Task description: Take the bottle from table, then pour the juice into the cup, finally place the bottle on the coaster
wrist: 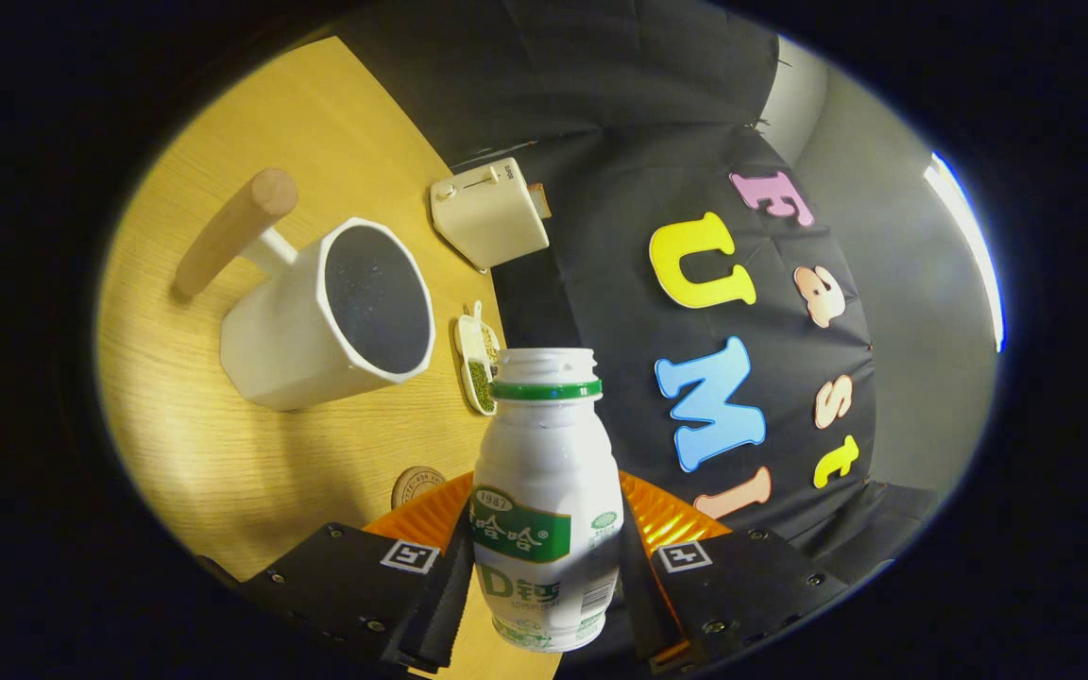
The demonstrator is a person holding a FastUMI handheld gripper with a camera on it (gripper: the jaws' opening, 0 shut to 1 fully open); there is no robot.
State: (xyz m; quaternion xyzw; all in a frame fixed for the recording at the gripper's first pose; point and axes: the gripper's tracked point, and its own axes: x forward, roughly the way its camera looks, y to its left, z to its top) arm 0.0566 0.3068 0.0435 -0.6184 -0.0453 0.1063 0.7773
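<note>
A white bottle [546, 501] with a green neck ring and green label stands between my fingers, its mouth open with no cap. My gripper [544, 557] is shut on the bottle, one finger pressing each side of its body. The whole view is tilted against the table. Beyond the bottle's mouth and to the left stands a white cup [327, 316] with a dark inside and a wooden handle. A round brown coaster [416, 485] lies on the table just beside the left finger, partly hidden behind it.
The wooden table [223, 453] runs under the cup. A cream-coloured toaster-like box [489, 212] sits at the table's far edge. A small white dish with green bits [478, 364] lies between the cup and the bottle's mouth. Black cloth wall stands behind.
</note>
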